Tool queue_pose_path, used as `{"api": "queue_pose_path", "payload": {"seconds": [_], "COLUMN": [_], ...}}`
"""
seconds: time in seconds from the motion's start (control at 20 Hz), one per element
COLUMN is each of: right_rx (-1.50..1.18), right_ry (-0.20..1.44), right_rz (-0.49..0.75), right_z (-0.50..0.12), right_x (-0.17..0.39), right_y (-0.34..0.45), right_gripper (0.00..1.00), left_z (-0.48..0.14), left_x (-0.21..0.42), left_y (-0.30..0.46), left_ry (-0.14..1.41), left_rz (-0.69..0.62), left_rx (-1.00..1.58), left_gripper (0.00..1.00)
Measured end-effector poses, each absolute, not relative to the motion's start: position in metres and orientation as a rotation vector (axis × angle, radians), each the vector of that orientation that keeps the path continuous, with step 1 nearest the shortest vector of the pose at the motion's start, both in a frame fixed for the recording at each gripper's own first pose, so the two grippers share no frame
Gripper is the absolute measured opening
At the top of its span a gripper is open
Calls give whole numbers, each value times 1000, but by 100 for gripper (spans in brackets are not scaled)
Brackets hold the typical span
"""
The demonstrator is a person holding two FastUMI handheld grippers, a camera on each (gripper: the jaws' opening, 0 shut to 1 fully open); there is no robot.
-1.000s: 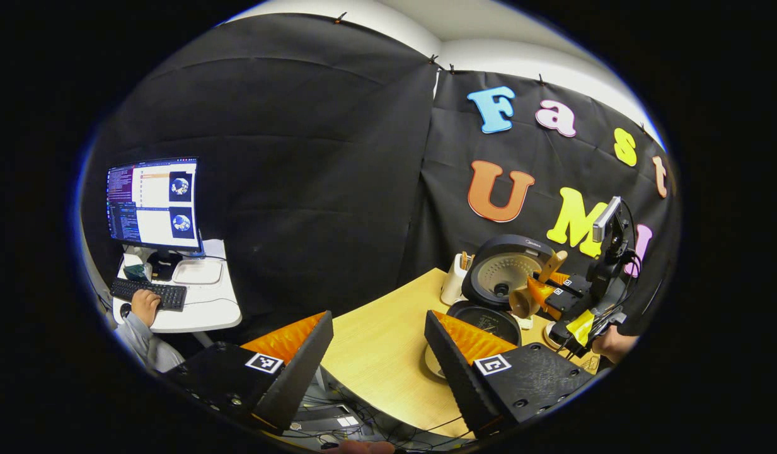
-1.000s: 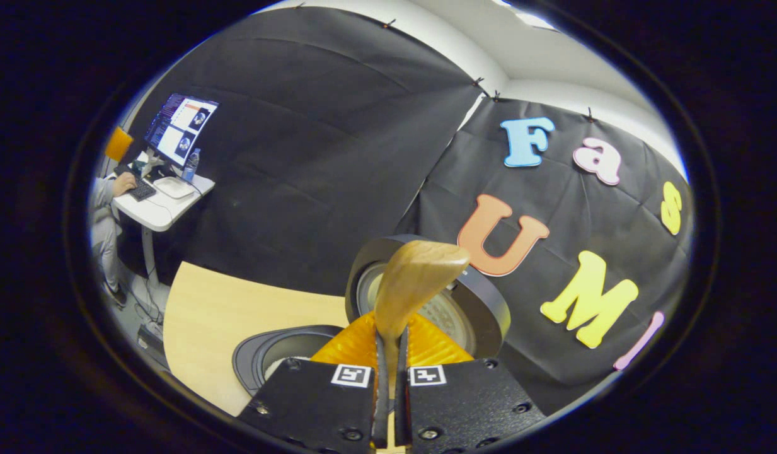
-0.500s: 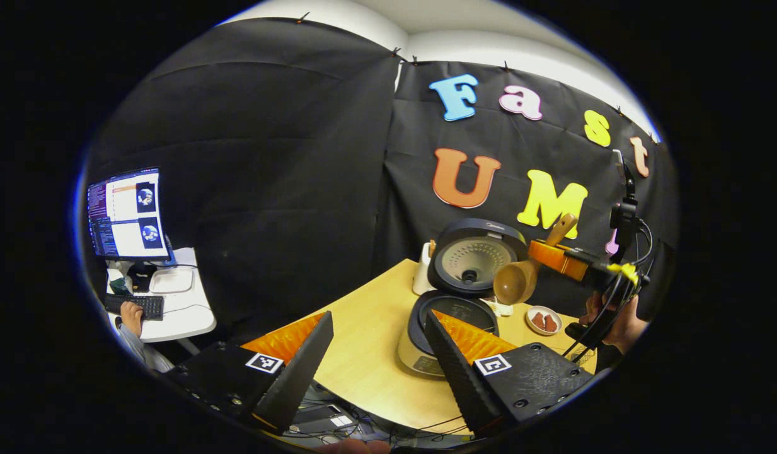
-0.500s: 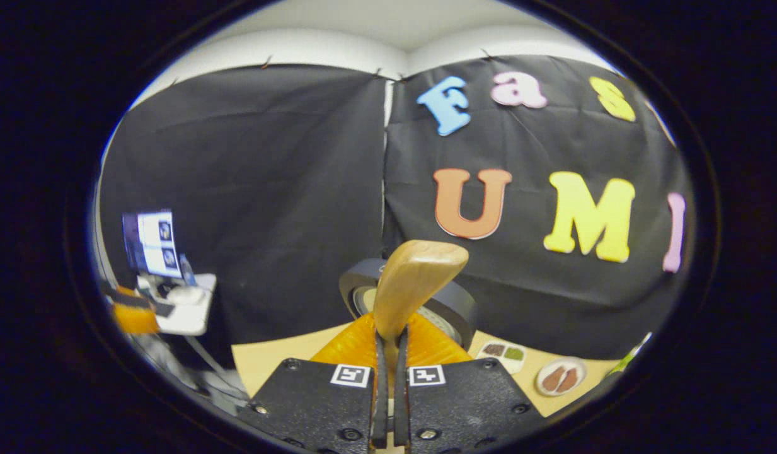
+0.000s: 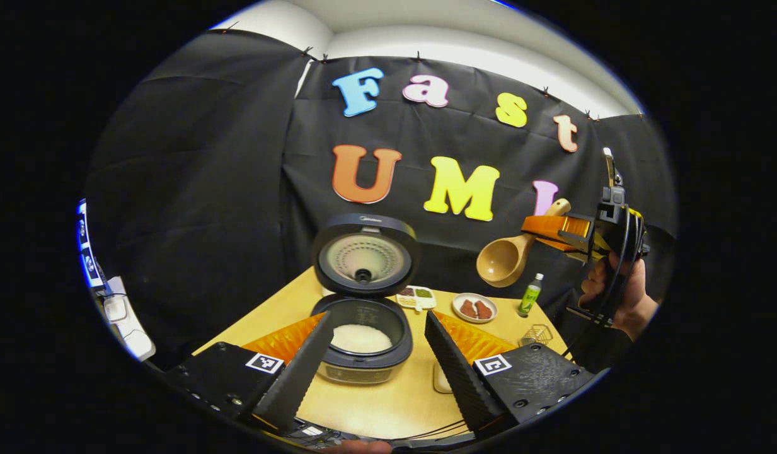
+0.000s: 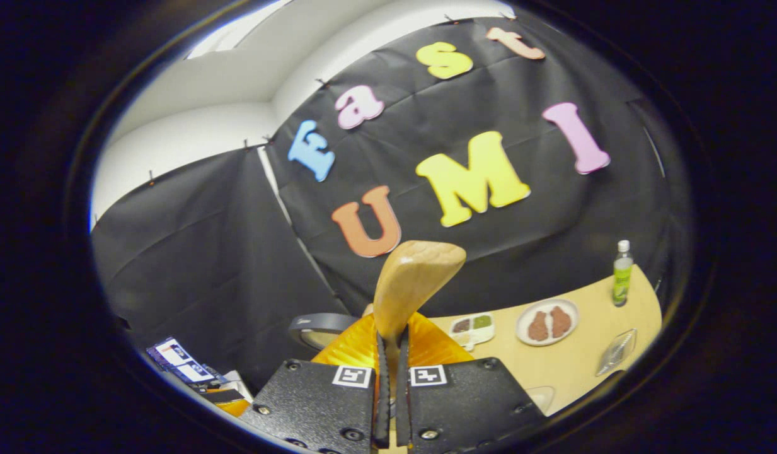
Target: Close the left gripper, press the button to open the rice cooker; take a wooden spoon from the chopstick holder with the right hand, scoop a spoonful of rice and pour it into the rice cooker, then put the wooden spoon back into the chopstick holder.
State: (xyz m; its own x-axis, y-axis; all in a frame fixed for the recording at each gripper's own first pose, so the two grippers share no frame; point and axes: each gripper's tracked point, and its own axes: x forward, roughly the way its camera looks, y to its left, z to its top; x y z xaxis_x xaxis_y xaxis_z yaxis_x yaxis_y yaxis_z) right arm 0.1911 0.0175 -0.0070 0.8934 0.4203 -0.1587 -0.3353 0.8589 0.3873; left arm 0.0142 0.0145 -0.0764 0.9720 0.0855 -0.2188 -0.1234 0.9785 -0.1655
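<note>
The black rice cooker (image 5: pixel 362 353) stands open on the wooden table (image 5: pixel 388 400), lid (image 5: pixel 365 255) upright, with white rice in the pot. My left gripper (image 5: pixel 379 321) is open, its fingers on either side of the cooker and short of it. To the right, high above the table, a hand holds my right gripper (image 5: pixel 555 230), shut on the handle of the wooden spoon (image 5: pixel 506 261), whose bowl looks empty. In the right gripper view, the spoon handle (image 6: pixel 416 284) sticks up from my shut right gripper (image 6: pixel 391 359), and the cooker lid (image 6: pixel 316 328) peeks in low left.
Behind the cooker lie a small divided dish (image 5: pixel 415 296), a plate of brown food (image 5: pixel 474 308), a green bottle (image 5: pixel 530 295) and a wire basket (image 5: pixel 537 332). The plate (image 6: pixel 547 322) and bottle (image 6: pixel 622 274) also sit at the table's right end. A desk with a monitor (image 5: pixel 84 243) is far left.
The left gripper view has swung right, bringing the cooker between its fingers. The right gripper has carried the spoon up and right, away from the cooker, and now tilts toward the plate and bottle.
</note>
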Motion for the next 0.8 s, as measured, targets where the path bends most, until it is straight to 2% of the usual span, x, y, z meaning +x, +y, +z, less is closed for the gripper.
{"api": "queue_pose_path", "payload": {"seconds": [0.2,0.4,0.6,0.8], "right_rx": [337,299,231,196], "right_ry": [248,296,348,422], "right_rz": [171,2,-107,-153], "right_z": [-30,-65,-109,-167], "right_x": [191,197,214,237], "right_y": [-98,-187,-249,-285], "right_gripper": [9,9,9,9], "left_z": [-78,-84,-95,-101], "left_x": [39,52,60,68], "left_y": [-19,-41,-47,-46], "left_ry": [218,239,270,302], "left_rz": [21,-4,14,56], "left_rx": [-166,-161,-148,-153], "left_gripper": [95,95,95,95]}}
